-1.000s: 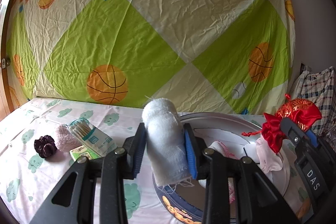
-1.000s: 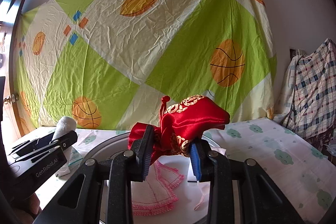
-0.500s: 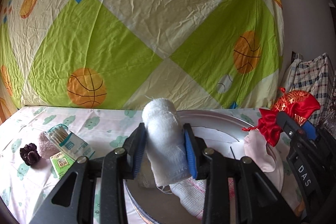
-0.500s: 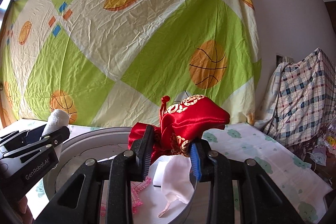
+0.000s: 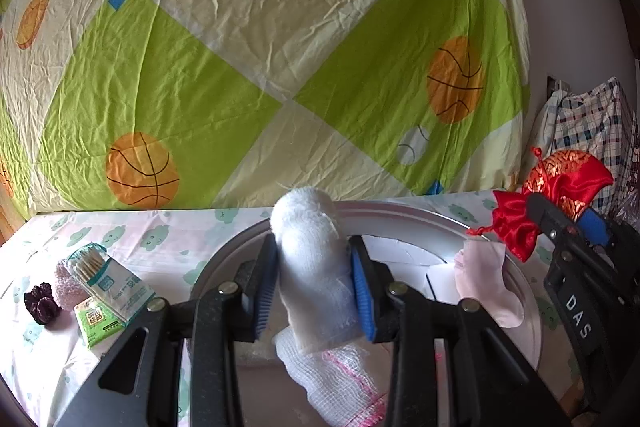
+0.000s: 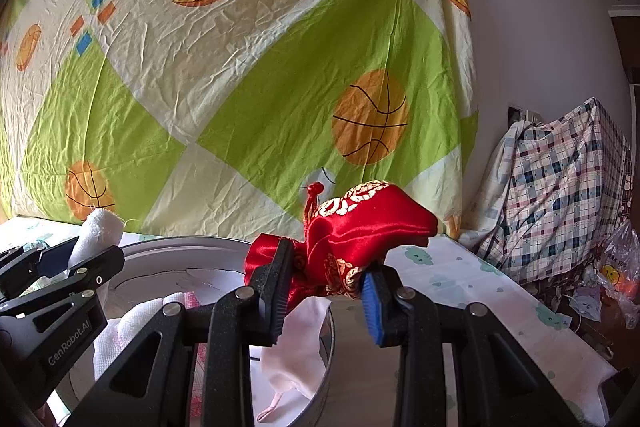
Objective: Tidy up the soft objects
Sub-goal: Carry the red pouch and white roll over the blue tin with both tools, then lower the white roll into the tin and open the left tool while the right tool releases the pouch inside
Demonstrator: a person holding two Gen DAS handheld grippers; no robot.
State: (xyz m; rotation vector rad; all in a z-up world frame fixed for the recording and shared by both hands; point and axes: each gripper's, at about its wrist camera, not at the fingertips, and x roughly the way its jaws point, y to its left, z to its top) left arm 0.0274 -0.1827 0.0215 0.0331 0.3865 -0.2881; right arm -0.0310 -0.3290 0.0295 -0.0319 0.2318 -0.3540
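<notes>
Left claw [image 5: 314, 291]: clamped on rolled white towel [image 5: 310, 259], upright, above round metal tin [image 5: 524, 291].
Right claw [image 6: 326, 295]: clamped on red satin pouch [image 6: 360, 231], above tin's rim.
Tin contents: white gauze cloth [image 5: 336, 379], pale pink cloth [image 5: 488, 283]; possibly more, view blocked.
Worktop [image 5: 168, 259]: cotton swab box [image 5: 108, 279], dark scrunchie [image 5: 40, 303], left of tin.

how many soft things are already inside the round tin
2 visible: a white mesh cloth with pink trim at the near side of the tin, and a pale pink cloth draped over its right rim. More may be hidden.
</notes>
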